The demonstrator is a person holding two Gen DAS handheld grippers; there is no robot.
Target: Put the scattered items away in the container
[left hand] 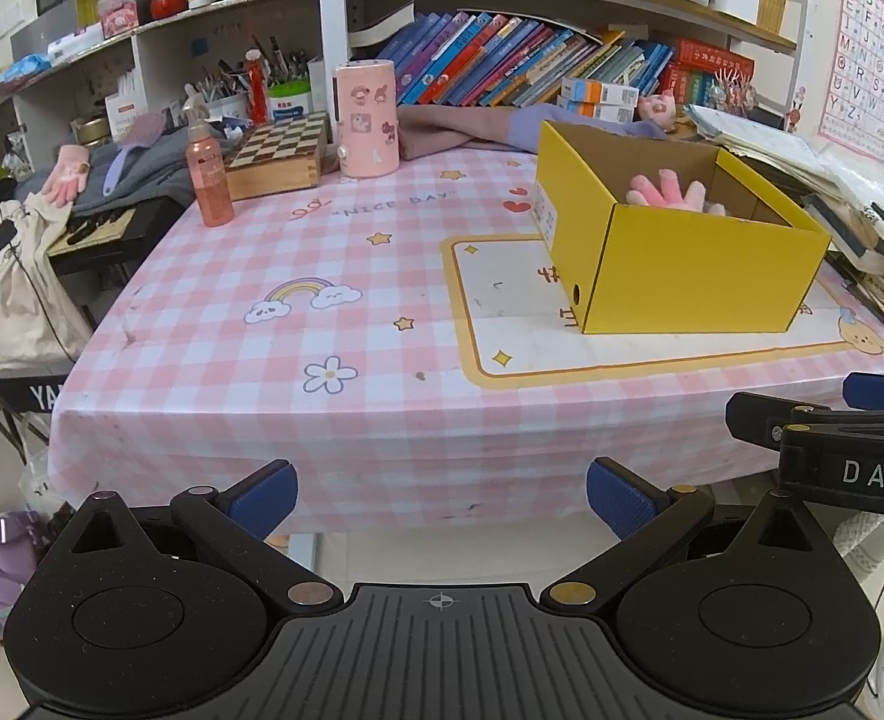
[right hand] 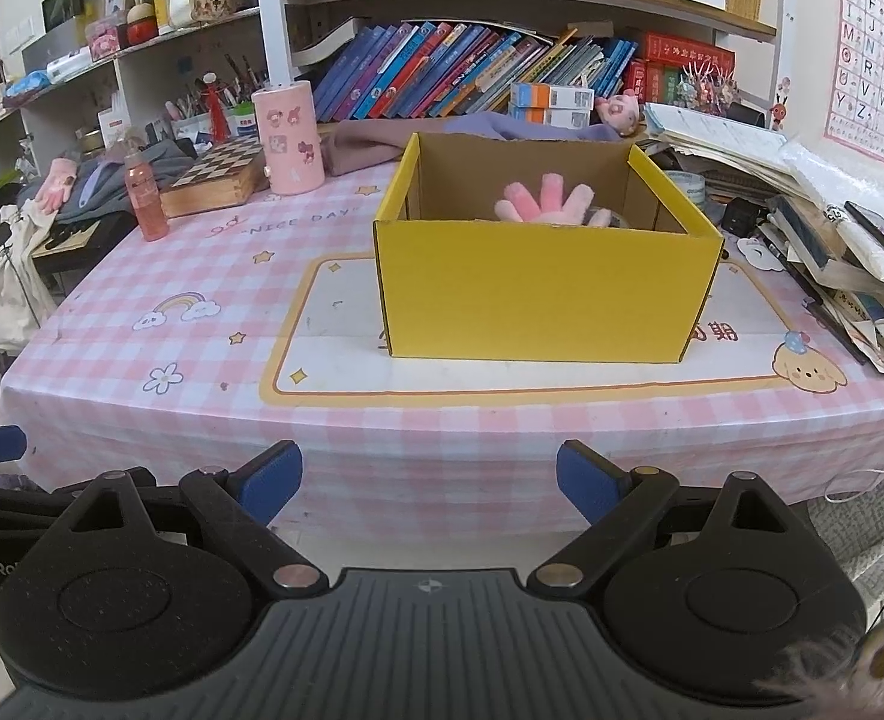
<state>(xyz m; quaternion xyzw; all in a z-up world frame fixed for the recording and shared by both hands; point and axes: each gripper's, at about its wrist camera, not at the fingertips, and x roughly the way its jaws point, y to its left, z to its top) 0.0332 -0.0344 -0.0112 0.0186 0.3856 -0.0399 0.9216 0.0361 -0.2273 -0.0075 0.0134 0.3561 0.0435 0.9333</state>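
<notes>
A yellow cardboard box point(left hand: 682, 264) point(right hand: 538, 294) stands open on the pink checked tablecloth point(left hand: 298, 348) point(right hand: 160, 324). A pink fluffy glove point(left hand: 670, 189) point(right hand: 544, 201) sticks up inside it. A second pink glove point(left hand: 67, 171) point(right hand: 55, 183) lies on grey cloth at the far left, off the table. My left gripper point(left hand: 442, 495) is open and empty, in front of the table's near edge. My right gripper point(right hand: 430, 480) is open and empty, also before the near edge, facing the box. Its side shows in the left wrist view point(left hand: 826, 438).
A pink bottle point(left hand: 208, 174) point(right hand: 145, 198), a wooden chessboard box point(left hand: 277, 153) point(right hand: 214, 177) and a pink cylinder point(left hand: 367, 117) point(right hand: 289, 138) stand at the table's back left. Stacked papers and books point(right hand: 832, 228) crowd the right edge. Bookshelves point(left hand: 532, 60) rise behind.
</notes>
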